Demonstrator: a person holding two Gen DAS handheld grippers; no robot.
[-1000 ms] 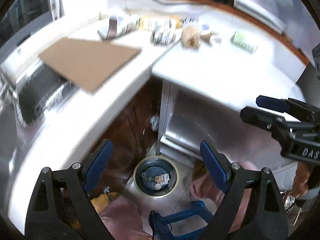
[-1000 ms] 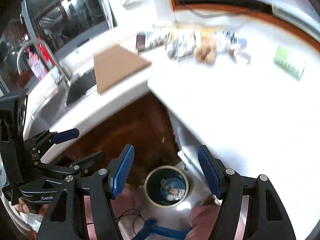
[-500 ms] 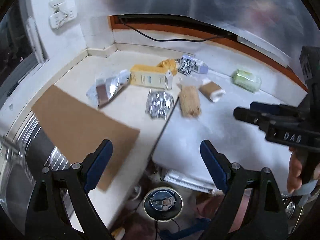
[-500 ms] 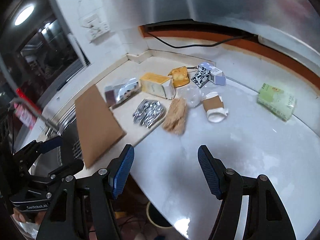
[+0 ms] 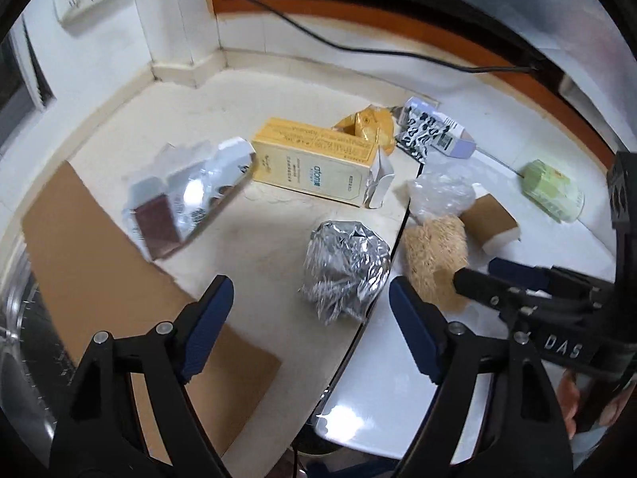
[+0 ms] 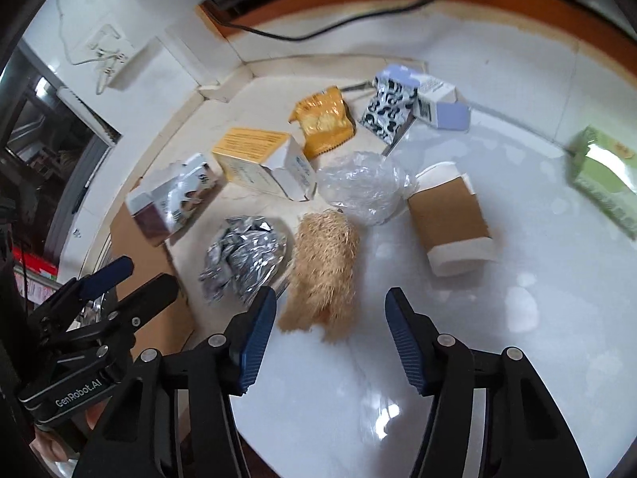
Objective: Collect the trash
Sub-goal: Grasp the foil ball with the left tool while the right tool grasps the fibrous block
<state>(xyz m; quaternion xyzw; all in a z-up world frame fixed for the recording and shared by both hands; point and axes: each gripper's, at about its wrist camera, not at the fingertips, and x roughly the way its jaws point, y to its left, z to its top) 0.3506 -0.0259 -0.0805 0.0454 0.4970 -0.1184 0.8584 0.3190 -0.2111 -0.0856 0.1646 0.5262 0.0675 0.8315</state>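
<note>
Trash lies on a white counter corner. A crumpled foil wad [image 5: 344,269] [image 6: 243,257] lies just ahead of my open, empty left gripper [image 5: 310,318]. A tan fibrous bundle [image 6: 324,269] [image 5: 434,257] lies just ahead of my open, empty right gripper [image 6: 330,330]. Behind are a yellow carton [image 5: 314,161] [image 6: 254,159], a shiny foil box [image 5: 187,199] [image 6: 171,199], a clear plastic wad [image 6: 360,185], a paper cup [image 6: 452,221] on its side, an orange wrapper [image 6: 324,121], a black-and-white patterned carton [image 6: 402,105] and a green packet [image 6: 605,177].
A brown cardboard sheet [image 5: 103,290] lies on the counter at the left, over the edge of a steel sink [image 5: 16,338]. A black cable [image 5: 358,46] runs along the back wall. A wall socket [image 6: 107,55] is at upper left. The counter edge drops off below both grippers.
Both grippers have swung up from looking down at the bin on the floor and moved in over the counter, close to the trash. Both stay open.
</note>
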